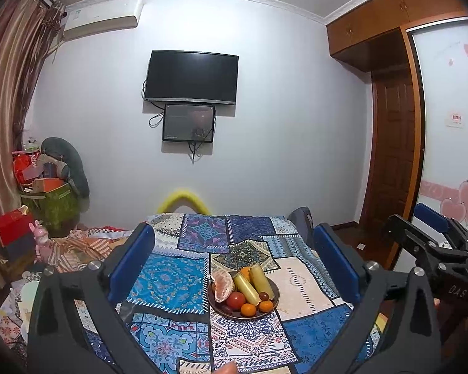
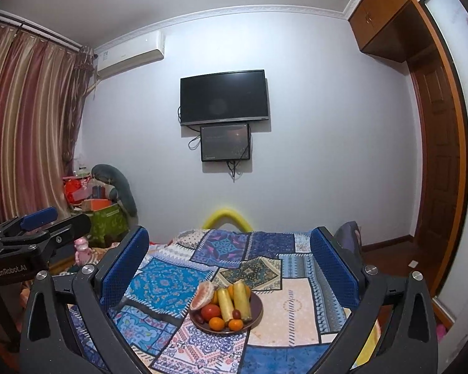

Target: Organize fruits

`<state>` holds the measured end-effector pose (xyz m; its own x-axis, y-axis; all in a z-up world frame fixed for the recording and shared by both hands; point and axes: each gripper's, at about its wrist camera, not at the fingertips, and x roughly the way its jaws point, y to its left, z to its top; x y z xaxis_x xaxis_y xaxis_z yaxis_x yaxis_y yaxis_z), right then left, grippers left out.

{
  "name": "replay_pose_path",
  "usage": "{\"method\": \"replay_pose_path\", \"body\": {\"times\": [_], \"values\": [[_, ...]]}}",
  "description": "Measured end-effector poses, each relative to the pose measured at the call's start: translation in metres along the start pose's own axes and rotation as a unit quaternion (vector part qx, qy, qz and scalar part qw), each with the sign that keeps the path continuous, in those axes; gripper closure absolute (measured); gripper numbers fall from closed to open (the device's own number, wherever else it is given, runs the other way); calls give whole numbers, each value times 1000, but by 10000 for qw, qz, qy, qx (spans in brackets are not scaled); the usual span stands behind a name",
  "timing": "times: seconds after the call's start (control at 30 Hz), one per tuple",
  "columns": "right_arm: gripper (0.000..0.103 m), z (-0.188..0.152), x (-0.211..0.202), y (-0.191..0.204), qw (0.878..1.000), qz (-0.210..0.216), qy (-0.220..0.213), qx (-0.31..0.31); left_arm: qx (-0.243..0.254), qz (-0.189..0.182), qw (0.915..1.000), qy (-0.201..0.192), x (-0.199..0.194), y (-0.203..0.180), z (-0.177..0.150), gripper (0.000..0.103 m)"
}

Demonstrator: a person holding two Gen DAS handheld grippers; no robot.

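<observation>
The white wall point(image 1: 280, 109) ahead of me carries a dark TV point(image 1: 192, 76) with a smaller screen point(image 1: 188, 123) just under it, and an air conditioner point(image 1: 103, 18) up near the striped curtain point(image 1: 6, 93) on the left. A wooden door point(image 1: 393, 149) stands at the right.

Below me the surface is covered with a blue patchwork cloth point(image 1: 171, 283). On it sits a dark plate point(image 2: 257, 310) of fruit, apart from both my tools. The plate holds two yellow-green stalk pieces point(image 2: 234, 300) lying side by side, a peeled citrus point(image 2: 201, 294) at its left edge, a red tomato point(image 2: 211, 311), two small oranges point(image 2: 226, 324) at the near rim, and a dark grape point(image 2: 236, 314) between the stalks and the oranges.

My left hand-held gripper point(image 1: 234, 268) hangs above the cloth with its blue pads spread wide and nothing between them; the plate shows in the gap. My right hand-held gripper point(image 2: 229, 266) is the same, jaws wide apart and empty, the plate framed low between its fingers. Each tool shows at the edge of the other's view, well off the plate.
</observation>
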<state>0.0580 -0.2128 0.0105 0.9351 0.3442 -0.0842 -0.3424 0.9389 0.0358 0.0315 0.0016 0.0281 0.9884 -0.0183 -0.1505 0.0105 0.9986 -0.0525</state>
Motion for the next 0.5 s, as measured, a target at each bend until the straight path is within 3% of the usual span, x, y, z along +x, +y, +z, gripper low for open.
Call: {"method": "replay_pose_path", "body": {"times": [0.5], "values": [[0,1,1,0,10000,11,-19,5,105,-151,9998,69,2,-3,-2,0]]}}
